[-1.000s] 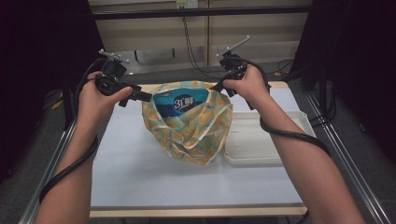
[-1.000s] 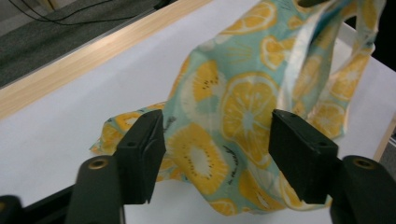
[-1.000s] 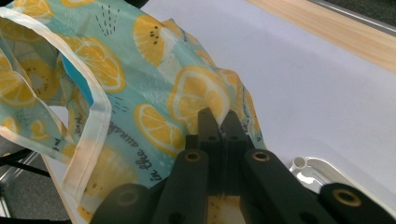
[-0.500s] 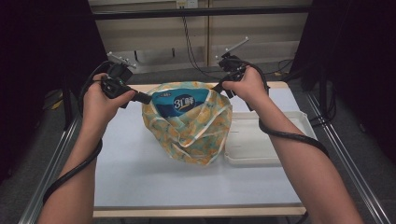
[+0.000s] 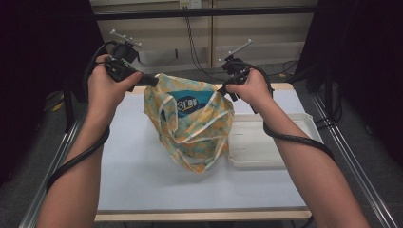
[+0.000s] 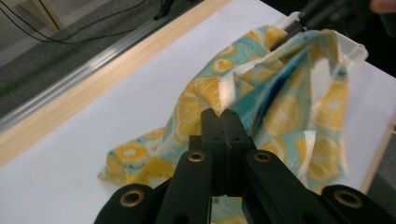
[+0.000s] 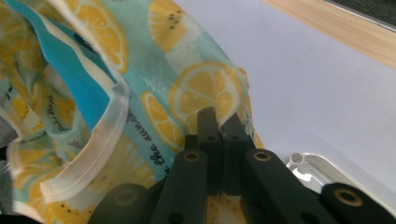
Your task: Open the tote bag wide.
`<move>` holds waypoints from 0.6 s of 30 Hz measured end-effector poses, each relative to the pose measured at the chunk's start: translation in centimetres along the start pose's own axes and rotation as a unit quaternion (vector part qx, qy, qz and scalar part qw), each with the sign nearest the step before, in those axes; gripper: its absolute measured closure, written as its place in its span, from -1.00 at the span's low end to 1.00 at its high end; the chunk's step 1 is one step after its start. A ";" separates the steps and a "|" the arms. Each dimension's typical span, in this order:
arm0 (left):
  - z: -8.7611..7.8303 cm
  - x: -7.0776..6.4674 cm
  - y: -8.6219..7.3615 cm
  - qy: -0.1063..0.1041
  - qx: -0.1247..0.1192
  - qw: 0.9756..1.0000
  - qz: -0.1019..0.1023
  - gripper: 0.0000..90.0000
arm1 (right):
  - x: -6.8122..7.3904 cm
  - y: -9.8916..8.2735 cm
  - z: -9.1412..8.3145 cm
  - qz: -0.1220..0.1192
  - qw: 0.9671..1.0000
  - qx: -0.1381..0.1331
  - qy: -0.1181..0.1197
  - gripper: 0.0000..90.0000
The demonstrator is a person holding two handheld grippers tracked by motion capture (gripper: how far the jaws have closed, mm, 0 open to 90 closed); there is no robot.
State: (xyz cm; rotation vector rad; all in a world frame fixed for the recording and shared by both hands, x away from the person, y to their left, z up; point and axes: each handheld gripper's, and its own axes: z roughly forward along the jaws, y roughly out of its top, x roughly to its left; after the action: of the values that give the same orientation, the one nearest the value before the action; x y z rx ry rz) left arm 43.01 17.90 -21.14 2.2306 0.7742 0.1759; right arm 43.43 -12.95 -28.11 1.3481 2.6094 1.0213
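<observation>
left gripper fingers pinched tight on the bag rim, fabric caught right at the tips. they have just been closing, with the rim between them. right gripper fingers also clamped on the bag, on the opposite rim. in the high view the left gripper holds the bag's left top corner and the right gripper its right top corner, mouth stretched between them. bag hangs from both sets of fingers, its bottom on the white desk. a blue pack shows inside the mouth. white tray sits just beside the bag, on its right.
</observation>
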 end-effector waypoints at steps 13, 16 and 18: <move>4.6 0.9 -0.5 -0.021 0.069 0.997 0.001 1.00 | -0.2 -0.7 -1.5 -0.011 1.000 0.008 -0.023 0.55; 4.6 1.0 -0.7 -0.023 0.069 0.997 -0.004 1.00 | -0.3 -0.7 -2.0 -0.011 1.000 0.002 -0.021 0.49; 4.6 1.1 -0.9 -0.019 0.073 0.997 -0.004 1.00 | -0.2 -0.9 -3.0 -0.015 0.999 0.000 -0.029 0.40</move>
State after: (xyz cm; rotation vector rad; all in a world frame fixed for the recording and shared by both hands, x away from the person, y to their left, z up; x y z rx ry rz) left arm 45.09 16.12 -25.12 2.3611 0.7991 0.0752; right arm 41.95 -15.08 -26.27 1.3146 2.5794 0.9626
